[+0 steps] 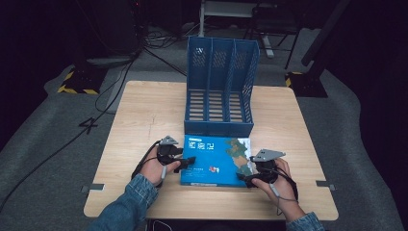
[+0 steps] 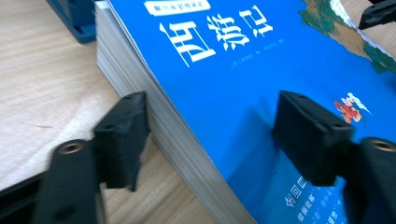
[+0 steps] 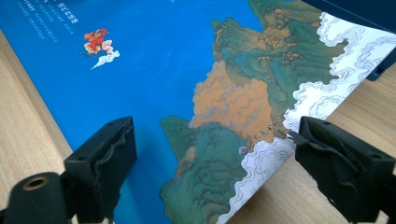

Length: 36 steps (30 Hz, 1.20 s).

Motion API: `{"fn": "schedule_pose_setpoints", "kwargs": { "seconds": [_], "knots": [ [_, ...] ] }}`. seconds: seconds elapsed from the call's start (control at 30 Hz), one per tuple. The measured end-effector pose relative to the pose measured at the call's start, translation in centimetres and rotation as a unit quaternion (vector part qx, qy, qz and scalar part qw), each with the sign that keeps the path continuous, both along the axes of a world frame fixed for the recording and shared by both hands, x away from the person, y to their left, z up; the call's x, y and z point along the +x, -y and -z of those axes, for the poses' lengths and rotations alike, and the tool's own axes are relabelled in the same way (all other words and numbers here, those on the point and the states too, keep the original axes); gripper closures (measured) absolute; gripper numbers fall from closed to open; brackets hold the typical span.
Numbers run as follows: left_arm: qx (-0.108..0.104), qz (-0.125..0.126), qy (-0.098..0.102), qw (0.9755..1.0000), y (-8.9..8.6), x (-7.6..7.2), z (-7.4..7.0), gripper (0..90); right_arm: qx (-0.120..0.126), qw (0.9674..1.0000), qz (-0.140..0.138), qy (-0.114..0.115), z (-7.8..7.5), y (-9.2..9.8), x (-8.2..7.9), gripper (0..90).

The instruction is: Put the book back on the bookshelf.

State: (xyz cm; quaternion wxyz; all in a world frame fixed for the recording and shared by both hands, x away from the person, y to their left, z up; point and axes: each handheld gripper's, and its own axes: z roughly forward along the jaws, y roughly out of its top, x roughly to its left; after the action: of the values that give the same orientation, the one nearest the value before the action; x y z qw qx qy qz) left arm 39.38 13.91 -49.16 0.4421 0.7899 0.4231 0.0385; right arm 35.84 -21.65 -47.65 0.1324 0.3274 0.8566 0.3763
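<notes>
The high view looks forward and down over the whole table [image 1: 144, 110]. Each gripper view sits low and close, looking along its tongs at the blue book [image 1: 214, 161], which all three views share.

denim sleeves [image 1: 129, 202] on both arms, black tongs [image 1: 188, 161] with grey triangle plates on top and thin cables trailing off

The blue book [image 2: 224, 70] carries its title in large white Chinese characters, 西游记, across the upper middle of the left gripper view. Above the title sits a small white label with blue characters too blurred to read. Smaller white lines stand beside the title and at the lower right, also unreadable.
</notes>
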Motion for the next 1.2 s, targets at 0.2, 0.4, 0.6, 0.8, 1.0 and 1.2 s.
{"fn": "schedule_pose_setpoints", "kwargs": {
  "seconds": [0.2,0.4,0.6,0.8,1.0,1.2],
  "knots": [
    [-0.007,0.028,0.043,0.9987,-0.3,-0.9,-1.4,51.0,-0.001,1.0,-0.001,-0.001,0.0,0.0,0.0,12.0],
    [0.004,0.068,0.004,0.9977,-0.7,-1.8,-1.9,61.3,-0.003,1.0,-0.003,-0.001,0.0,0.0,0.0,12.0],
    [-0.014,0.056,-0.02,0.9981,-1.1,-1.8,-1.9,72.8,-0.008,0.9999,-0.008,0.001,-0.4,0.2,0.1,17.6],
    [-0.039,0.058,-0.042,0.9967,-1.4,-1.9,-2.8,81.1,-0.01,0.9998,-0.006,0.016,-1.2,0.4,-0.1,18.8],
    [-0.03,0.064,-0.038,0.9968,-1.1,-2.0,-3.5,81.8,-0.003,0.9995,-0.006,0.029,-2.0,0.0,-0.5,18.5],
    [-0.03,0.069,-0.037,0.9965,-0.8,-2.0,-4.3,82.0,0.007,0.9987,-0.039,0.032,-2.3,-2.0,-0.7,17.4]
  ]
}}
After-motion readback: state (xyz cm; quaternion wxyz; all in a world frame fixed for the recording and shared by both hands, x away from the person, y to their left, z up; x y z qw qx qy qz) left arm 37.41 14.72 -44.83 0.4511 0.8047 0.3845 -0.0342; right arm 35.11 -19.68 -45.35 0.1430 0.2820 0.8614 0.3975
